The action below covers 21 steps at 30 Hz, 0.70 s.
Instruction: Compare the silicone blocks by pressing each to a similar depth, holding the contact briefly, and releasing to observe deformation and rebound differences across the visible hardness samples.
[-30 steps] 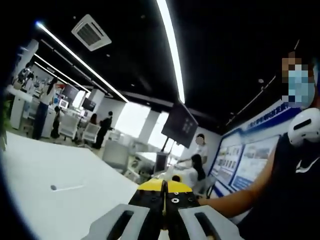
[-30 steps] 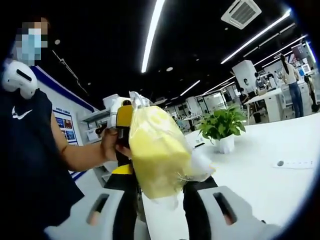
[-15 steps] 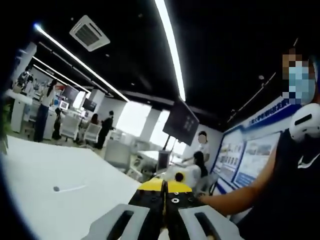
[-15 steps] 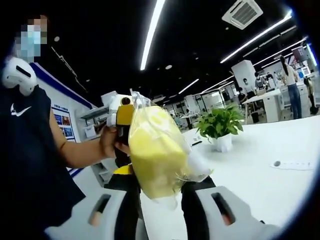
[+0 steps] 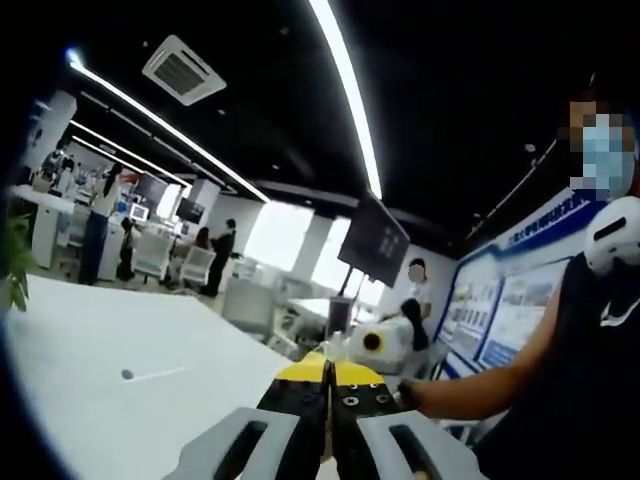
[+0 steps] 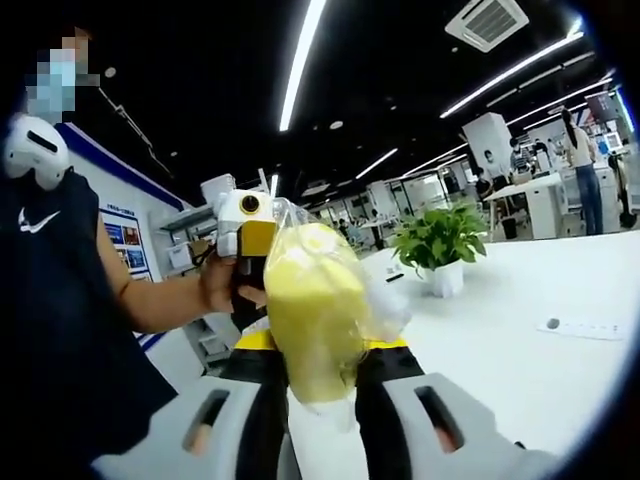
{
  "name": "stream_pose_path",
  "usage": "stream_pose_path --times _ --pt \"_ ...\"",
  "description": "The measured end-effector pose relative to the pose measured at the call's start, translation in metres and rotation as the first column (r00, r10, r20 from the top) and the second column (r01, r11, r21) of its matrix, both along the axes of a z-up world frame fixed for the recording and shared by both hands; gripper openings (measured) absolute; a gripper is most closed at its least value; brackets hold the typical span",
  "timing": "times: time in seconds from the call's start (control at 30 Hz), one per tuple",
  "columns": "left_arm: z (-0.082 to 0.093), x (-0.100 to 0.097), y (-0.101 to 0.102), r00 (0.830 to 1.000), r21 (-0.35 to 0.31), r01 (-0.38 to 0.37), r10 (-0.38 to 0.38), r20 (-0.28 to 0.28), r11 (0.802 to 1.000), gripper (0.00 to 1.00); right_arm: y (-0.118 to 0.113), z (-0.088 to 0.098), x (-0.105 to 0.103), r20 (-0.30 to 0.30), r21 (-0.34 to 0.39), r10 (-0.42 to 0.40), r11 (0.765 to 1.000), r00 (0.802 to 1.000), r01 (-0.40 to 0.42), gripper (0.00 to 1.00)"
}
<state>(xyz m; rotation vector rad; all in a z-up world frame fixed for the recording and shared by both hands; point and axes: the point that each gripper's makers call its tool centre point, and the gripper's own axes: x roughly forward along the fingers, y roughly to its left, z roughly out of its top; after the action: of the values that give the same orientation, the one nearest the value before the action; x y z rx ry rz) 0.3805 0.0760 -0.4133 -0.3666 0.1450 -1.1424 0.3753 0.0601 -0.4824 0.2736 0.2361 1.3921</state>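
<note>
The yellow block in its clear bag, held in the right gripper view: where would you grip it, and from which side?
Grip the yellow block across its flat faces at mid-body, as the right hand-held gripper does from below. The loose bag top gives no firm hold.

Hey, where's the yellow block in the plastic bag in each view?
Right gripper view: the bagged yellow block sits centre, clamped between the right hand-held gripper jaws.
Left gripper view: I can't make it out; the left hand-held gripper jaws look closed and bare.
Shared landmark: the white table.
</note>
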Motion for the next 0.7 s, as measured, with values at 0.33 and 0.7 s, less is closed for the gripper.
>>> stream_pose_path --times 0.33,0.7 --pt "-0.008 -0.004 -0.005 0.999 0.071 -0.023 0.021 0.032 0.997 0.0 -0.007 -0.006 -0.002 0.042 -0.071 -0.006 0.997 0.999 0.009 0.1" --pt "-0.012 -0.013 -0.005 0.999 0.075 -0.023 0.02 0.035 0.997 0.0 -0.009 -0.009 -0.012 -0.002 -0.131 -0.004 0.991 1.0 0.003 0.03"
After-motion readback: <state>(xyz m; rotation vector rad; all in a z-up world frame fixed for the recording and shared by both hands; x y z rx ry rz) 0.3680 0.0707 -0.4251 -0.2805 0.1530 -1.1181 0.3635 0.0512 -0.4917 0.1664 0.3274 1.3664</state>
